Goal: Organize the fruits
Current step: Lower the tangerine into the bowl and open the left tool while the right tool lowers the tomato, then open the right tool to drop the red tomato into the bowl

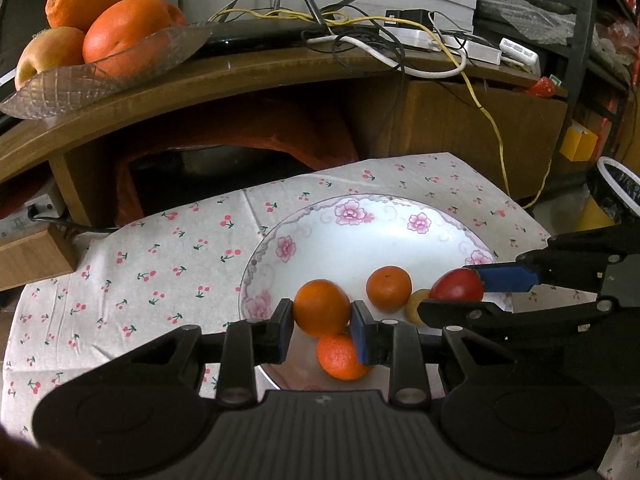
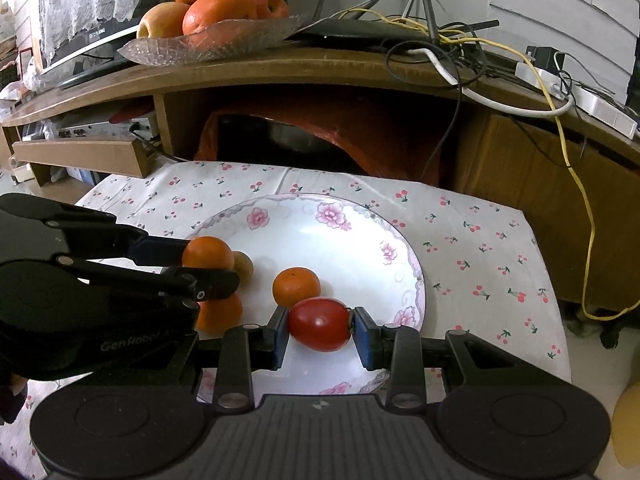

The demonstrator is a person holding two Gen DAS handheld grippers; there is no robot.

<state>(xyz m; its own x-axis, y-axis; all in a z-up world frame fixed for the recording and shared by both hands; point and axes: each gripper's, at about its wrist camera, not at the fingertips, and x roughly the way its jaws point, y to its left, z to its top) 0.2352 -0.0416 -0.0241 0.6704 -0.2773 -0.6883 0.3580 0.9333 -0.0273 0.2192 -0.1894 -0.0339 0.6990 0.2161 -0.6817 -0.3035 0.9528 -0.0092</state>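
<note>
A white floral plate (image 1: 352,236) (image 2: 320,236) lies on a cherry-print cloth. My left gripper (image 1: 322,320) is shut on an orange mandarin (image 1: 322,308) (image 2: 208,254) over the plate's near edge. My right gripper (image 2: 320,330) is shut on a red tomato-like fruit (image 2: 319,323) (image 1: 458,285) over the plate. A second mandarin (image 1: 389,288) (image 2: 296,286) sits on the plate between them. A third mandarin (image 1: 340,358) (image 2: 220,314) lies under the left gripper. A small yellowish fruit (image 1: 416,306) (image 2: 244,266) lies beside them, partly hidden.
A wooden shelf (image 1: 248,72) behind the table holds a glass dish (image 1: 100,76) (image 2: 216,42) of oranges and apples, plus tangled cables (image 1: 400,40) and a router. A red-covered pot sits under the shelf. A wooden block (image 2: 80,156) lies at the left.
</note>
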